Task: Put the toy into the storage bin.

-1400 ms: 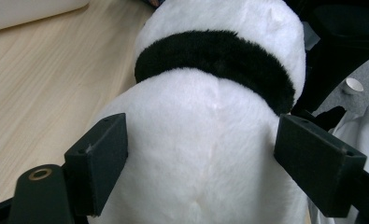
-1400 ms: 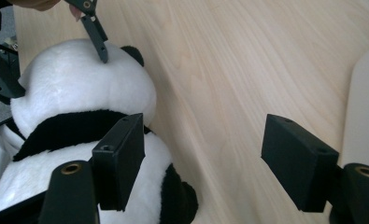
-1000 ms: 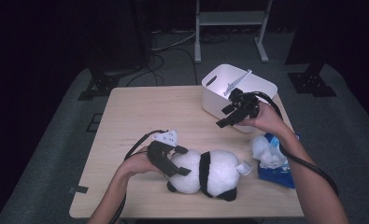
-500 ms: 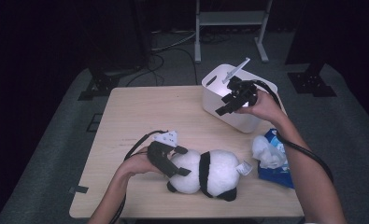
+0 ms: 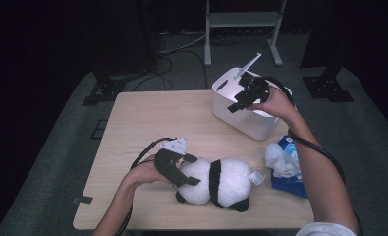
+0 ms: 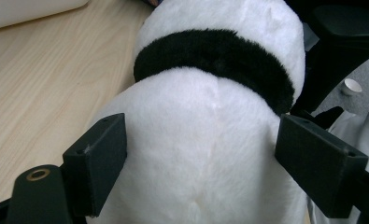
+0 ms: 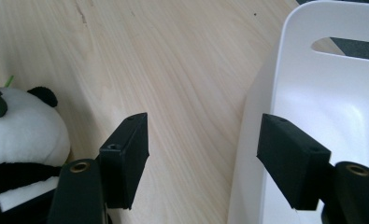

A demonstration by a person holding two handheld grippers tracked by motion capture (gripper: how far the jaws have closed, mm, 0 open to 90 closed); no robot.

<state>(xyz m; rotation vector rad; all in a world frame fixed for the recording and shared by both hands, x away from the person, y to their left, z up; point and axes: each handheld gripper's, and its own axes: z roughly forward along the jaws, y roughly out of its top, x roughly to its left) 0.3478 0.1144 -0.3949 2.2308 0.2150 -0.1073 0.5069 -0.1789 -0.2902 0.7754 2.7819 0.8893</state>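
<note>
While my left gripper (image 5: 187,169) rests at the near middle of the table (image 5: 147,118), its jaws stand either side of the plush panda (image 5: 220,183), at the panda's left end. In the left gripper view the panda (image 6: 210,154) bulges between the two black pads; the left pad presses against the fur, and the right pad sits just at its edge, so I read that as a clamp on the soft body. The panda lies on its side near the table's near edge, its black band running across its middle.

My right gripper (image 5: 239,97) hangs over the white bin (image 5: 250,123) at the far right of the table. In the right gripper view its jaws stand apart with nothing pinched; they have just been closing a little. One jaw is over the bare wood and the other over the bin's inside, so the bin's wall (image 7: 261,140) lies in the gap between them, though I cannot tell whether either pad touches it.

To the right of the panda, near the table's right edge, lies a blue and white crumpled packet (image 5: 286,164), just beside the bin.
</note>
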